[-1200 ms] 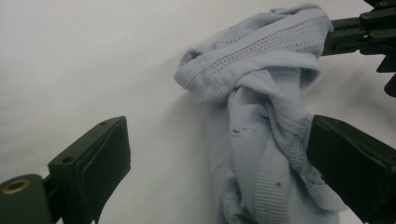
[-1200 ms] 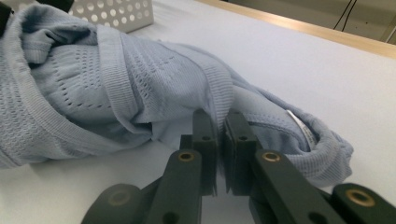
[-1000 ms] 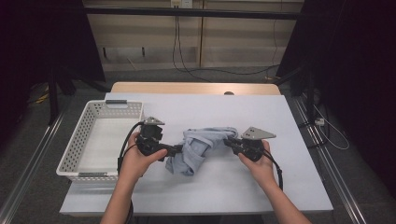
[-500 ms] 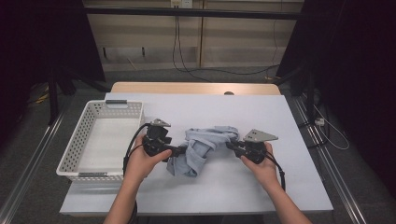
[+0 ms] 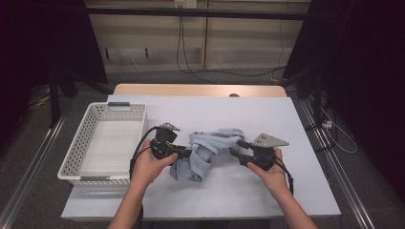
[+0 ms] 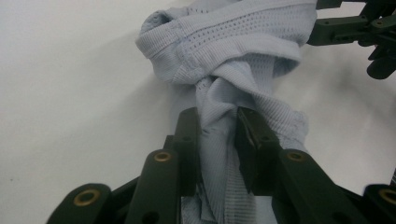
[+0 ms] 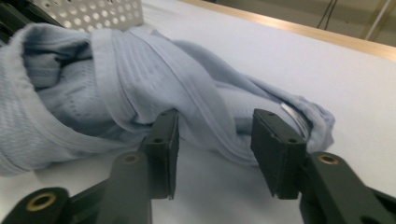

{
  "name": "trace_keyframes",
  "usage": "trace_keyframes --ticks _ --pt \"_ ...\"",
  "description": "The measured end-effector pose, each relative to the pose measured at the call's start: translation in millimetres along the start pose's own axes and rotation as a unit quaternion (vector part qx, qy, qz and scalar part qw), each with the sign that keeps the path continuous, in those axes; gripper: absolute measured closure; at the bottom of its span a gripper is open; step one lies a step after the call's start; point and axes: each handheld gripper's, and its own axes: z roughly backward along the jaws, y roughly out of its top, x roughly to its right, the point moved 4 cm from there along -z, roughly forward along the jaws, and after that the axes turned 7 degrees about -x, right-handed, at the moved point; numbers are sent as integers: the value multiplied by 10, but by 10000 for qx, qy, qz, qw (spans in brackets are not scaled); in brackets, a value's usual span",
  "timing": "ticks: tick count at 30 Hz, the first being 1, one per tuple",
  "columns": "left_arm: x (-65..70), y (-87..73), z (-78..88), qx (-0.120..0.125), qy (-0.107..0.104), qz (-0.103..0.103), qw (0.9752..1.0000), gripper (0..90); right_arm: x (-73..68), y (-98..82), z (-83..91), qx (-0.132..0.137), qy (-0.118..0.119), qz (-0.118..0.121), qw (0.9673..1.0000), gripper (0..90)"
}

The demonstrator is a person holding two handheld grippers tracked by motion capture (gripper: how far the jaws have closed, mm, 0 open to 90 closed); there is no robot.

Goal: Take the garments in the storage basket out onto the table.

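Pinching a twisted fold of the pale blue garment [image 6: 224, 60] bunched mid-surface [image 5: 286, 191] with the just-closing left hand-held gripper [image 6: 217, 135], right hand-held gripper [image 7: 212, 140] just spreading off it, likely regrasping next.

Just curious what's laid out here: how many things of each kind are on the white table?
Light blue garment, bunched and twisted: 1
White perforated basket: 1
Hand-held grippers: 2, left gripper and right gripper
Total: 4
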Motion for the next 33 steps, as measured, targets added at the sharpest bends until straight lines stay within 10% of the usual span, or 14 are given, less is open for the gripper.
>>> trace_keyframes --ticks 10,17,33 --pt "78 22 -12 16 -219 -31 9998 785 -243 110 -28 -41 194 352 9992 401" --pt "128 42 11 67 -259 -136 9996 838 -202 -2 -74 -238 190 316 9990 845" --pt "22 62 157 485 24 -36 9988 857 32 84 173 247 3 -67 9997 866"
